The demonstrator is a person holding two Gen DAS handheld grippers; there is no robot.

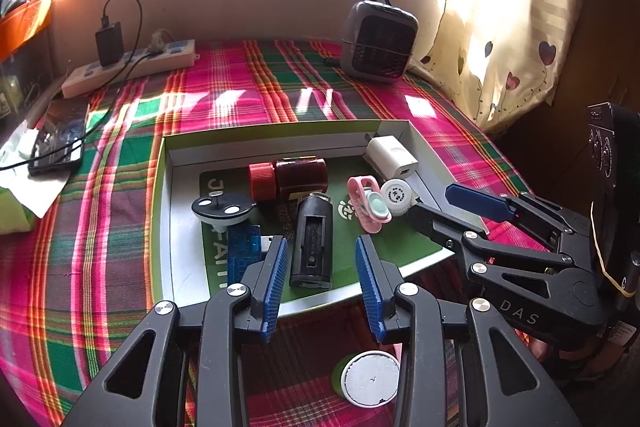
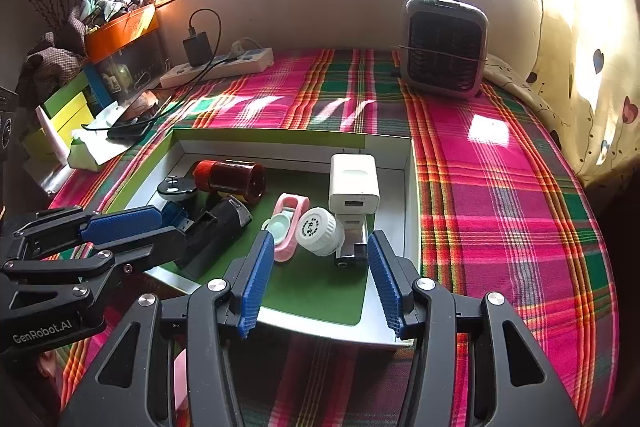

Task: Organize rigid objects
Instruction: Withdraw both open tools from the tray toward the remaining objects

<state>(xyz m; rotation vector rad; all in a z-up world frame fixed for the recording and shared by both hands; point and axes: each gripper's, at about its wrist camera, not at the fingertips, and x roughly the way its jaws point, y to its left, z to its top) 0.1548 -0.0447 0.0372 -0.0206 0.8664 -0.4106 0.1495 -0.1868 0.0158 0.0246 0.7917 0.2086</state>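
Green-rimmed white lid [image 1: 370,379] sits below the left tongs [image 1: 322,263], outside the tray [image 1: 168,195]; both tongs apart, empty, right tongs [image 2: 320,267] facing white cap [image 2: 320,231].

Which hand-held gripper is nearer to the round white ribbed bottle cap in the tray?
The right hand-held gripper: the white ribbed cap lies just ahead of its open fingers. The left hand-held gripper sits farther off, open and aimed at the black rectangular charger instead.

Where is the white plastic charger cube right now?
The white plastic charger cube lies inside the shallow cardboard box, at its far right corner, just behind the white round screw cap.
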